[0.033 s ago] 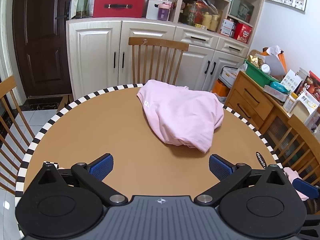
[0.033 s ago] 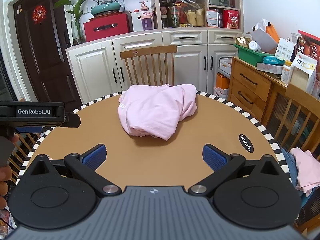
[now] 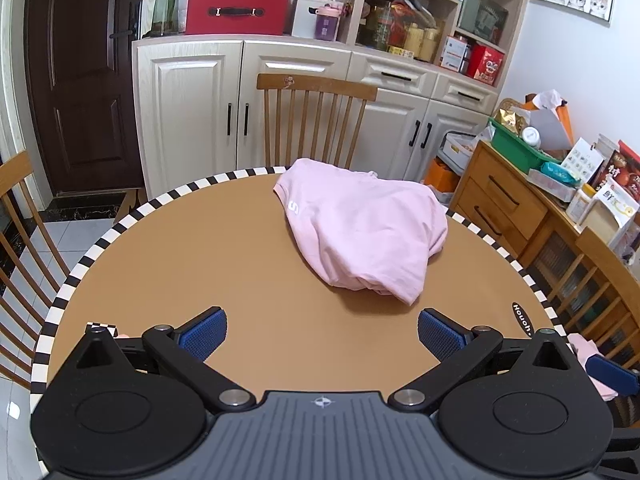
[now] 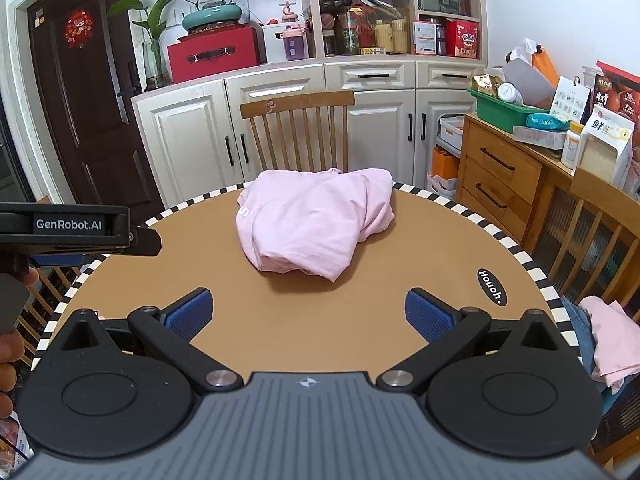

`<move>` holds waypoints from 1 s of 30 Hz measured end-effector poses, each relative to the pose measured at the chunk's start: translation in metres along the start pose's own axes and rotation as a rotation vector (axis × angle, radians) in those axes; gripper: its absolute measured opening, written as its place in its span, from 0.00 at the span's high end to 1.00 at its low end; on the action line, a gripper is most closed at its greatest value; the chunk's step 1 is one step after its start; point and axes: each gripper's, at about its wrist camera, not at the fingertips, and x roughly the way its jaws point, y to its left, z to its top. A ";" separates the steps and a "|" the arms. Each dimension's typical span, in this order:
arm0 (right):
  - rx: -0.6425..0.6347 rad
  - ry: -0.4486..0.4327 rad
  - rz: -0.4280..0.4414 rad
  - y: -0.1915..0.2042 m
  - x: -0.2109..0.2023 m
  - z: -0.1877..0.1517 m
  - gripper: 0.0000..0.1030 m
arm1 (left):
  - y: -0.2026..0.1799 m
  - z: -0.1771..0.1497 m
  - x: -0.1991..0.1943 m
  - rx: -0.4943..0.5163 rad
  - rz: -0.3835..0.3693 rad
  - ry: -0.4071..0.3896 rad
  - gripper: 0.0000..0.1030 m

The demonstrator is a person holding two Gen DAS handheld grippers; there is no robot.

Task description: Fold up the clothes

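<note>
A crumpled pink garment [image 3: 364, 232] lies in a heap on the far half of the round brown table [image 3: 200, 248]; it also shows in the right wrist view [image 4: 312, 224]. My left gripper [image 3: 322, 334] is open and empty, hovering over the near table edge, well short of the garment. My right gripper [image 4: 308, 314] is open and empty, also short of the garment. The left gripper's body [image 4: 76, 228] shows at the left of the right wrist view.
A wooden chair [image 3: 316, 120] stands behind the table, another chair [image 3: 24, 240] at the left. A wooden sideboard [image 4: 504, 176] with boxes is at the right. More pink clothes [image 4: 612, 340] lie on a chair at the right. White cabinets [image 3: 192, 108] stand behind.
</note>
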 end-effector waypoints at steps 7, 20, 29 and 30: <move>0.004 -0.016 -0.004 -0.005 -0.003 0.002 0.00 | 0.002 -0.001 0.002 0.008 -0.003 0.017 0.00; -0.017 -0.018 -0.004 0.002 0.003 0.017 0.00 | -0.002 0.000 0.003 0.023 0.016 0.015 0.00; -0.017 -0.005 -0.010 0.000 0.006 0.017 0.00 | -0.003 0.000 0.006 0.025 0.012 0.025 0.00; -0.016 -0.003 -0.009 0.000 0.006 0.017 0.00 | -0.003 0.000 0.006 0.026 0.012 0.027 0.00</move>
